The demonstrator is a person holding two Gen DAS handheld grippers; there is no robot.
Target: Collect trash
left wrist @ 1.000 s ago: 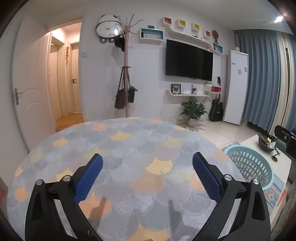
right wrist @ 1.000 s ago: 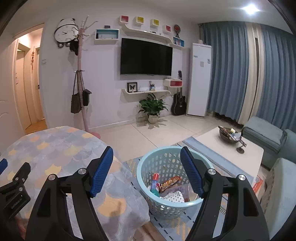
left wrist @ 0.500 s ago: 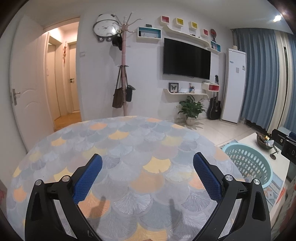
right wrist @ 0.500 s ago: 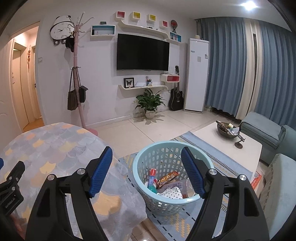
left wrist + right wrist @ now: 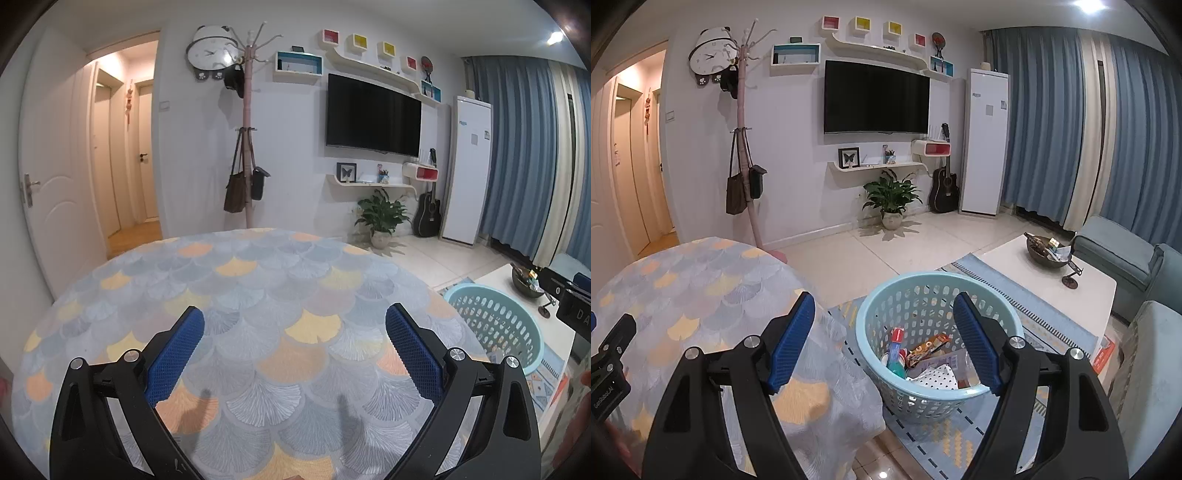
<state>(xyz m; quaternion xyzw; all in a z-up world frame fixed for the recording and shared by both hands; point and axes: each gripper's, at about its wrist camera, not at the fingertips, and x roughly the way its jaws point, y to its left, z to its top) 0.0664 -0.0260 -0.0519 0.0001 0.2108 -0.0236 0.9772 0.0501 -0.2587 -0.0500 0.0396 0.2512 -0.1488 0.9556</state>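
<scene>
Right wrist view showed my right gripper [image 5: 884,332] spread wide and holding nothing, above the blue basket [image 5: 864,325] on the floor rug, with trash [image 5: 923,350] lying inside it. My left gripper [image 5: 294,349] also stood wide and empty over the table [image 5: 258,280], basket at three o'clock.
</scene>
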